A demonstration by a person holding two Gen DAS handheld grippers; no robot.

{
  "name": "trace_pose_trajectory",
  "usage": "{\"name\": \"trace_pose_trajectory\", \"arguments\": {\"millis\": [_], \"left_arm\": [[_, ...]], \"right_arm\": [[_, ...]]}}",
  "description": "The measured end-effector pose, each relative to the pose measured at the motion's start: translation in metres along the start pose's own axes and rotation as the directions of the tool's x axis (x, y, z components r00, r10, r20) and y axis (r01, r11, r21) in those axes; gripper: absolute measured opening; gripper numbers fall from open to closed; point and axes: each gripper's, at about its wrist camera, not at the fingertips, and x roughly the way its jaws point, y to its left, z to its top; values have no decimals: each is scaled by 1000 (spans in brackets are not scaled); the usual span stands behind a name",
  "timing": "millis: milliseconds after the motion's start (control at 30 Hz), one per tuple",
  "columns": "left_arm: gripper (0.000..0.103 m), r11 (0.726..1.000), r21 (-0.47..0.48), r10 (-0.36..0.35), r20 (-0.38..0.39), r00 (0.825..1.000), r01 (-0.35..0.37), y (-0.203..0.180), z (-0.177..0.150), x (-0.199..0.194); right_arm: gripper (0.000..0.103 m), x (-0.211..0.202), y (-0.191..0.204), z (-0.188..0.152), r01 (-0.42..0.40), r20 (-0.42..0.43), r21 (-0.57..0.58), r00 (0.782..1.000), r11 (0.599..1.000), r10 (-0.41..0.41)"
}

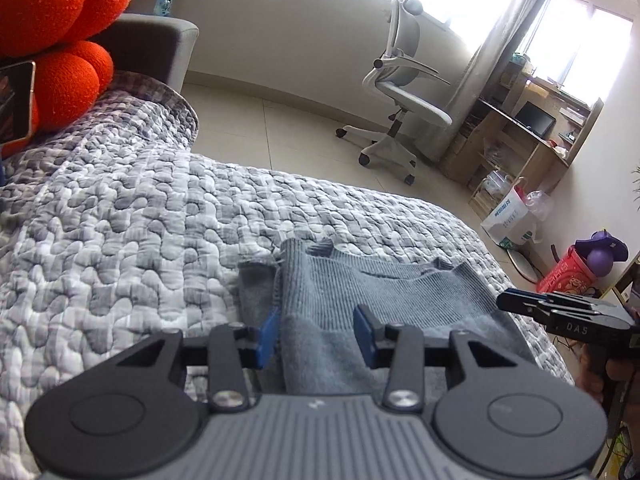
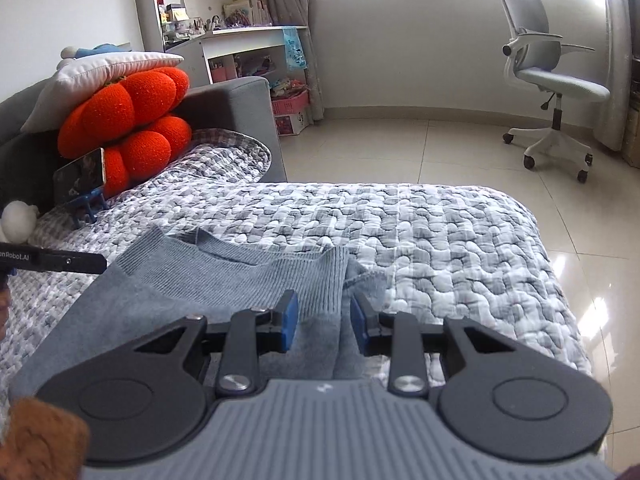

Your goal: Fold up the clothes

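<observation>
A grey-blue knit sweater (image 1: 384, 288) lies partly folded on the quilted bed cover (image 1: 120, 220). My left gripper (image 1: 318, 334) is open, and its blue pads (image 1: 269, 336) straddle a ridge of the sweater near its left edge. In the right wrist view the sweater (image 2: 208, 276) spreads to the left. My right gripper (image 2: 325, 322) is open too, with its pads (image 2: 290, 320) either side of the sweater's right edge. Each gripper shows side-on in the other's view: the right gripper (image 1: 520, 303) and the left gripper (image 2: 92, 263).
Orange round cushions (image 2: 132, 128) and a phone on a blue stand (image 2: 80, 180) sit at the head of the bed. A white office chair (image 2: 552, 92) stands on the tiled floor beyond the bed's far edge. A desk (image 1: 532, 132) and bags (image 1: 512, 220) are by the window.
</observation>
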Motion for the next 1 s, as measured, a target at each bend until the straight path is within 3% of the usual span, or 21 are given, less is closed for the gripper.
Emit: {"name": "trace_pose_trajectory", "arguments": {"millis": [67, 133, 167, 233, 333, 467, 633, 800, 900, 1000], "left_arm": [[28, 1000, -1, 1, -10, 1000, -1, 2, 3, 10], [7, 1000, 17, 7, -9, 1000, -7, 0, 3, 15], [7, 999, 31, 15, -8, 1000, -15, -2, 3, 17], [6, 997, 65, 32, 8, 999, -33, -7, 1, 17], [6, 995, 99, 26, 60, 998, -32, -14, 2, 10], [5, 997, 73, 12, 115, 993, -21, -12, 8, 10], [6, 995, 37, 86, 52, 995, -88, -5, -1, 31], [11, 991, 51, 117, 73, 990, -121, -11, -2, 18], [20, 984, 73, 152, 98, 983, -160, -16, -3, 3], [23, 975, 141, 154, 140, 978, -174, -30, -8, -24]], "right_arm": [[33, 12, -1, 0, 2, -17, -9, 1000, 1000, -3], [32, 18, 0, -3, 9, -22, -36, 1000, 999, -10], [28, 19, 1, -5, 17, -15, -49, 1000, 999, -18], [10, 18, 2, -7, 30, 6, -61, 1000, 998, -29], [8, 11, 3, -6, 45, 63, -75, 997, 996, -40], [7, 4, 3, -4, 78, 130, -67, 989, 995, -69], [7, 22, 1, -11, 118, 78, -59, 990, 991, -114], [21, 17, 4, -8, 115, 82, -52, 991, 992, -110], [28, -3, 8, -8, 125, 125, -58, 985, 990, -117], [35, -30, 9, -9, 70, 156, -57, 986, 996, -60]]}}
